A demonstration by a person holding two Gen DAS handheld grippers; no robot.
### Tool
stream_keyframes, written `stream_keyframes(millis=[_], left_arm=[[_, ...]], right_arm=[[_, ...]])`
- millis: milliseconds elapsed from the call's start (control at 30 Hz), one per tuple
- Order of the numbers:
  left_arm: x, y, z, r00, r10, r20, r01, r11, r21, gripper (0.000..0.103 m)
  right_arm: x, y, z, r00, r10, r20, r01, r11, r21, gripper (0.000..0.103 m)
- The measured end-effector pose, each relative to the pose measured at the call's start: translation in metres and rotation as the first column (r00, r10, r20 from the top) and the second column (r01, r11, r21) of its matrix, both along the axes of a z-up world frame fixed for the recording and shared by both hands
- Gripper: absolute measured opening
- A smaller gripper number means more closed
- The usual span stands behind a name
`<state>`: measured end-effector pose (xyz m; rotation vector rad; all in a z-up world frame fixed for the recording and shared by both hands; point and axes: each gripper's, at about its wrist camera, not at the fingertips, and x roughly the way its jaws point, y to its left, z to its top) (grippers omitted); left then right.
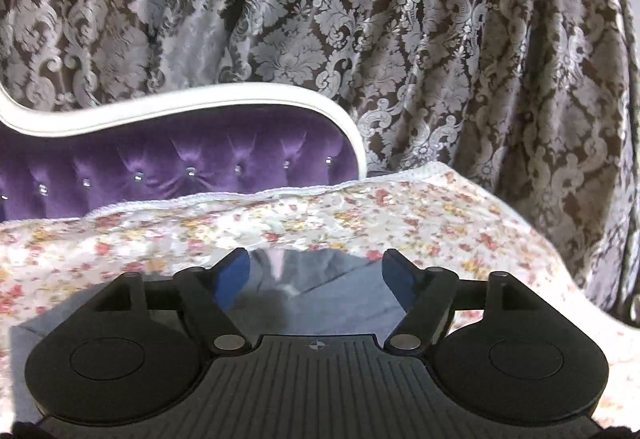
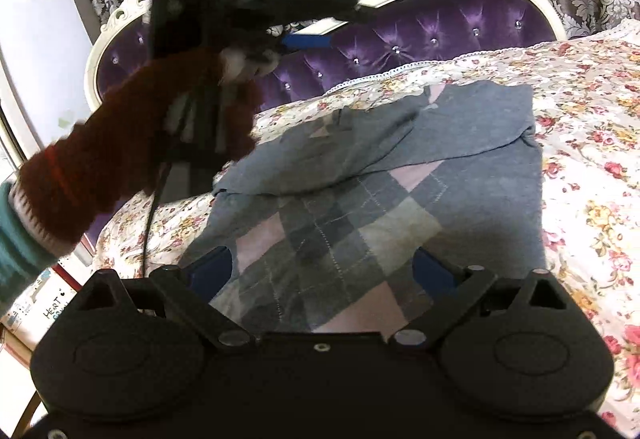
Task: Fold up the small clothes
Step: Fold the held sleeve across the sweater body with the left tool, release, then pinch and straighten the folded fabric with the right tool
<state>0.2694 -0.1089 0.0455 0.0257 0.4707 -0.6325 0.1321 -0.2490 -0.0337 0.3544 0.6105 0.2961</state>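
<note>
A small grey sweater (image 2: 400, 191) with a pink and grey diamond pattern lies on the floral bedspread (image 2: 592, 143), its upper part folded over itself. My right gripper (image 2: 324, 271) is open and empty just above the sweater's near end. My left gripper (image 1: 316, 271) is open and empty, held above the grey sweater (image 1: 320, 291). In the right wrist view the left gripper (image 2: 308, 37) hangs in the air at the upper left, held by a hand in a dark red fuzzy sleeve (image 2: 120, 147).
A purple tufted headboard (image 2: 420, 39) with a white frame stands behind the bed. Patterned brown and silver curtains (image 1: 400, 19) hang behind it. A white cabinet door (image 2: 36, 31) and a box (image 2: 36, 315) are at the left.
</note>
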Motion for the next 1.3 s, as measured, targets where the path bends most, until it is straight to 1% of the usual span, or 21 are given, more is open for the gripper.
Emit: stream_keyframes(millis=[133,233,400,500,567,600,633,667,700,733,767,800,867,900,967,1000,1033,1167,1200,1233,1300], left_arm=[[-0.012,0.031,-0.015,0.995,0.097,-0.005,-0.096,0.995,0.038,0.074],[-0.017,0.065,-0.037,0.975,0.219,-0.042,-0.214,0.972,0.101,0.074],[-0.019,0.114,-0.072,0.912,0.389,-0.126,-0.368,0.916,0.163,0.074],[-0.018,0.133,-0.085,0.876,0.45,-0.175,-0.424,0.89,0.171,0.074],[-0.017,0.142,-0.092,0.849,0.486,-0.21,-0.455,0.872,0.179,0.074],[-0.018,0.146,-0.096,0.831,0.51,-0.221,-0.475,0.858,0.195,0.073],[-0.019,0.146,-0.097,0.823,0.528,-0.21,-0.487,0.846,0.217,0.074],[-0.021,0.146,-0.098,0.828,0.529,-0.186,-0.486,0.843,0.231,0.074],[-0.022,0.146,-0.098,0.831,0.526,-0.178,-0.484,0.843,0.234,0.074],[-0.022,0.148,-0.099,0.828,0.528,-0.187,-0.488,0.844,0.223,0.074],[-0.022,0.149,-0.098,0.824,0.532,-0.196,-0.495,0.843,0.21,0.074],[-0.022,0.15,-0.099,0.822,0.533,-0.2,-0.497,0.843,0.205,0.074],[-0.023,0.151,-0.099,0.824,0.534,-0.188,-0.503,0.843,0.191,0.074],[-0.026,0.153,-0.101,0.825,0.533,-0.189,-0.504,0.844,0.185,0.074],[-0.027,0.153,-0.102,0.827,0.531,-0.186,-0.502,0.845,0.184,0.074],[-0.027,0.153,-0.103,0.828,0.53,-0.185,-0.501,0.846,0.182,0.074],[-0.027,0.154,-0.104,0.828,0.529,-0.186,-0.501,0.847,0.179,0.074],[-0.027,0.155,-0.105,0.83,0.525,-0.189,-0.501,0.85,0.161,0.076],[-0.026,0.154,-0.106,0.831,0.525,-0.186,-0.501,0.85,0.16,0.078],[-0.027,0.153,-0.106,0.832,0.525,-0.183,-0.501,0.85,0.162,0.078],[-0.027,0.152,-0.106,0.833,0.525,-0.176,-0.5,0.849,0.169,0.079]], right_arm=[[0.007,-0.004,0.003,1.0,-0.007,0.004,0.008,1.0,-0.006,0.098],[0.014,-0.006,0.007,1.0,-0.008,0.013,0.008,1.0,-0.024,0.098],[0.035,-0.001,0.013,0.999,0.013,0.037,-0.009,0.996,-0.093,0.098],[0.055,0.006,0.017,0.998,0.032,0.057,-0.023,0.988,-0.153,0.098],[0.069,0.012,0.019,0.997,0.039,0.066,-0.025,0.979,-0.204,0.098],[0.078,0.017,0.021,0.997,0.033,0.066,-0.016,0.97,-0.243,0.097],[0.087,0.024,0.023,0.998,0.016,0.066,0.005,0.954,-0.3,0.097],[0.102,0.034,0.026,0.998,0.009,0.069,0.018,0.925,-0.38,0.097],[0.117,0.044,0.028,0.997,0.029,0.069,0.004,0.899,-0.437,0.097],[0.131,0.05,0.028,0.996,0.049,0.074,-0.009,0.889,-0.458,0.096],[0.145,0.056,0.027,0.996,0.056,0.075,-0.016,0.891,-0.454,0.096],[0.159,0.061,0.025,0.996,0.052,0.07,-0.014,0.888,-0.46,0.093],[0.184,0.074,0.016,0.997,0.041,0.063,-0.004,0.868,-0.497,0.093],[0.192,0.078,0.01,0.998,0.037,0.05,-0.006,0.857,-0.516,0.09],[0.211,0.08,-0.005,1.0,0.011,-0.016,-0.018,0.841,-0.54,0.069],[0.214,0.076,-0.01,0.999,-0.022,-0.041,-0.004,0.836,-0.548,0.05],[0.215,0.067,-0.013,0.997,-0.056,-0.048,0.021,0.839,-0.544,0.044],[0.198,0.014,-0.013,0.98,-0.187,-0.071,0.137,0.885,-0.445,0.046],[0.191,0.001,-0.012,0.972,-0.22,-0.077,0.168,0.889,-0.425,0.05],[0.186,-0.011,-0.011,0.966,-0.244,-0.084,0.191,0.894,-0.406,0.053],[0.175,-0.033,-0.01,0.961,-0.256,-0.106,0.205,0.914,-0.349,0.055]])
